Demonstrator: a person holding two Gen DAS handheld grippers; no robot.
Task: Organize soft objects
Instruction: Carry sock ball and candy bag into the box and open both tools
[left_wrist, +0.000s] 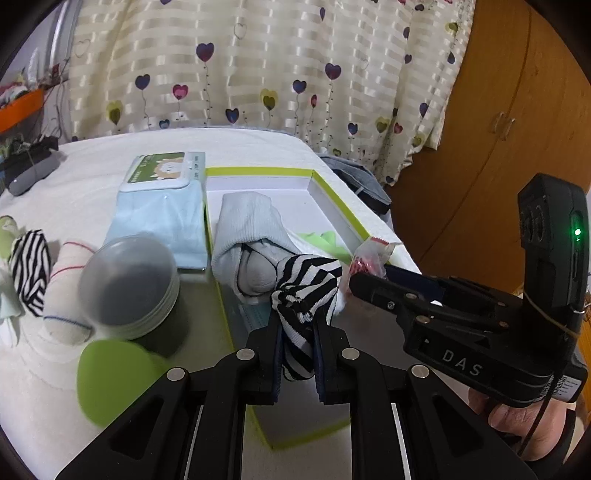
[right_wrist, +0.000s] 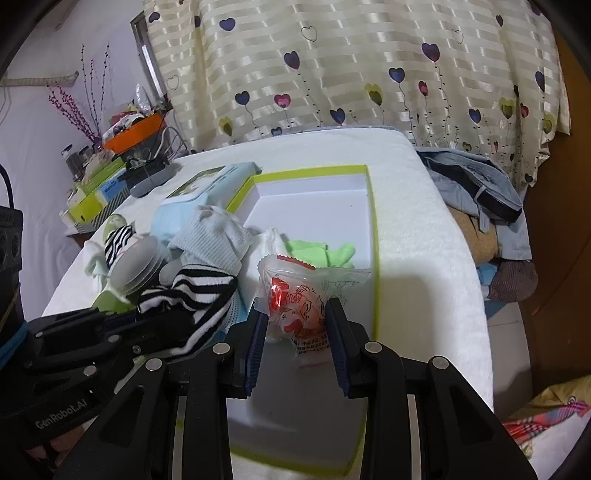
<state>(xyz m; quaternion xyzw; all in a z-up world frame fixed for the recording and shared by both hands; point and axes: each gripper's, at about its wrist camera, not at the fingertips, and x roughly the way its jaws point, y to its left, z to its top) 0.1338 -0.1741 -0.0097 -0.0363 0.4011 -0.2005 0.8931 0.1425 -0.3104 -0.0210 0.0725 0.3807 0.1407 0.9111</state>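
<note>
Both tools loaded over the box; drop and snag risks.

Left tool (left_wrist: 297, 354) is clamped tight on a striped sock (left_wrist: 306, 291); right tool (right_wrist: 297, 325) is part-closed on a crinkly packet (right_wrist: 295, 295), both held over the near end of the green-rimmed box (right_wrist: 373, 229) on the worktop (right_wrist: 424, 221). Risks: the packet is slick film gripped by thin edges, so it could slip out. The sock hangs loose below the pads and could drag on the pale sock (left_wrist: 247, 229) draped over the box wall. The tools sit close together; they may collide on release.
</note>
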